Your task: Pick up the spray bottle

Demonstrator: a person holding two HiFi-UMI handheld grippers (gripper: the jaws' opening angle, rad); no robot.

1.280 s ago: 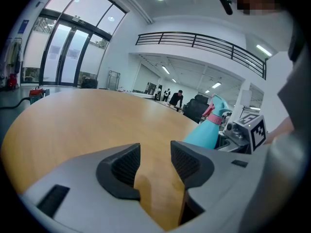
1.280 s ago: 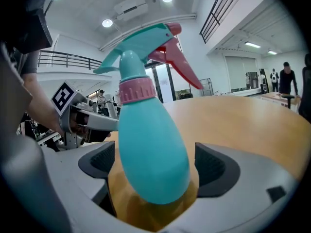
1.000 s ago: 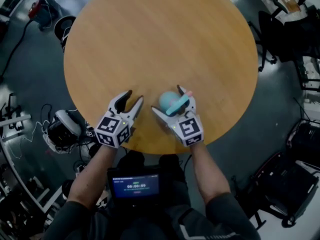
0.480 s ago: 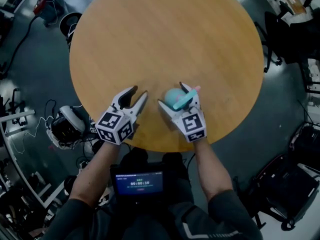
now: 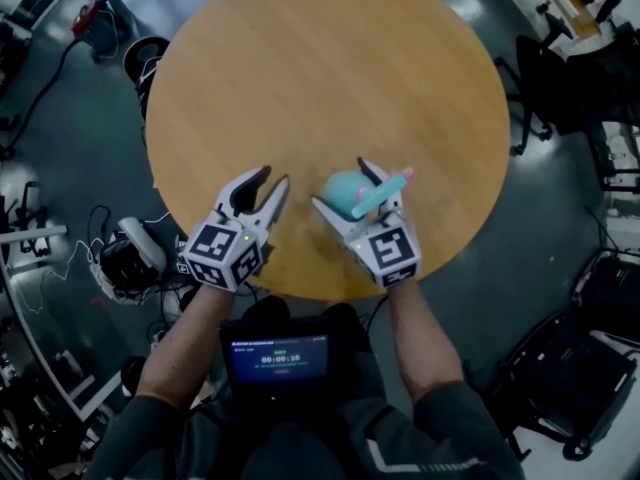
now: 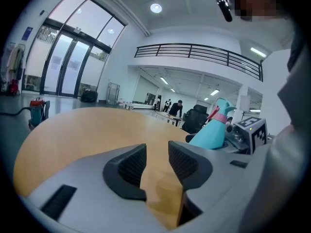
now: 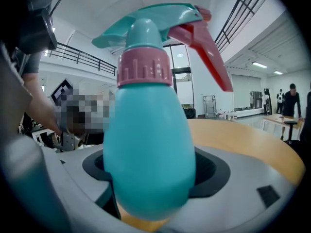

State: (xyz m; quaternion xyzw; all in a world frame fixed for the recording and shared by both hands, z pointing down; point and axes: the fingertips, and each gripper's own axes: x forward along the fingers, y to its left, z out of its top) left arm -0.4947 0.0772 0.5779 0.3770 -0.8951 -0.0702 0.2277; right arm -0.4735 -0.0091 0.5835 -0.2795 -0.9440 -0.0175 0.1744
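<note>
The teal spray bottle with a pink collar and red trigger stands upright between the jaws of my right gripper, over the near edge of the round wooden table. In the right gripper view the bottle fills the middle, both pads press its belly, and its base hangs a little above the wood. My left gripper hovers beside it to the left; its jaws are closing with only a narrow gap and nothing between them. From the left gripper view the bottle shows at the right.
A screen hangs at the person's waist below the table edge. Cables and a headset-like device lie on the floor at the left. Office chairs stand to the right of the table, and a red machine at the far left.
Both grippers have risen from the table. The right one has closed on the spray bottle and lifted it. The left jaws have narrowed.
</note>
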